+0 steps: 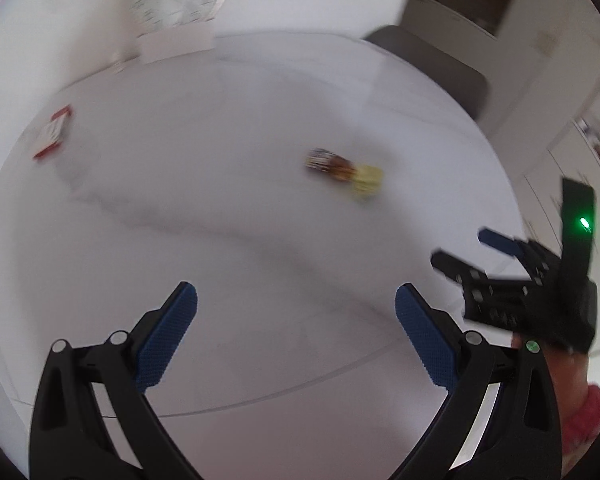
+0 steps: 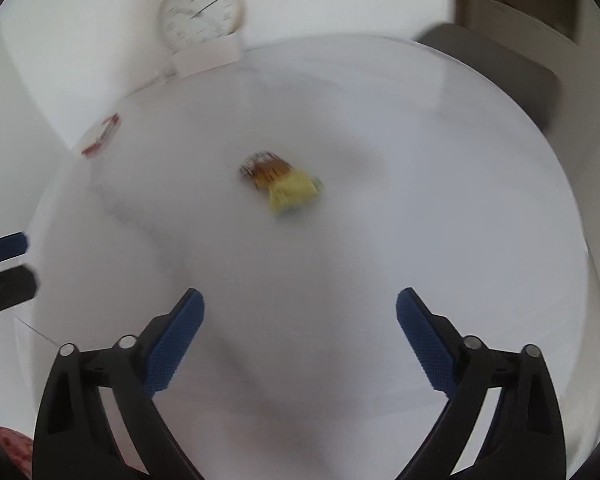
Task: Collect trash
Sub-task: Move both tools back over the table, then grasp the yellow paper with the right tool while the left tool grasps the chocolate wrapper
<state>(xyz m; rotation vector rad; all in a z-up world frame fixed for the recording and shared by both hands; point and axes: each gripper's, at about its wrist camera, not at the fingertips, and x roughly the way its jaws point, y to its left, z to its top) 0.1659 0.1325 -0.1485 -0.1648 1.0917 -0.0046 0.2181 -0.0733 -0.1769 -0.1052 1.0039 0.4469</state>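
Note:
A brown wrapper [image 1: 328, 164] and a yellow crumpled piece [image 1: 366, 178] lie touching each other mid-table; they also show in the right wrist view, brown [image 2: 266, 170] and yellow [image 2: 294, 192]. A red-and-white packet [image 1: 52, 134] lies at the table's far left edge, also seen in the right wrist view [image 2: 100, 140]. My left gripper [image 1: 296, 336] is open and empty above the near table. My right gripper [image 2: 300, 340] is open and empty, also visible in the left wrist view [image 1: 460, 248] at the right. Both views are blurred.
The round white table [image 1: 220, 240] fills both views. A white clock [image 2: 202, 10] stands on a white box [image 2: 204, 56] at the far edge. A grey chair [image 1: 432, 68] stands behind the table at the right.

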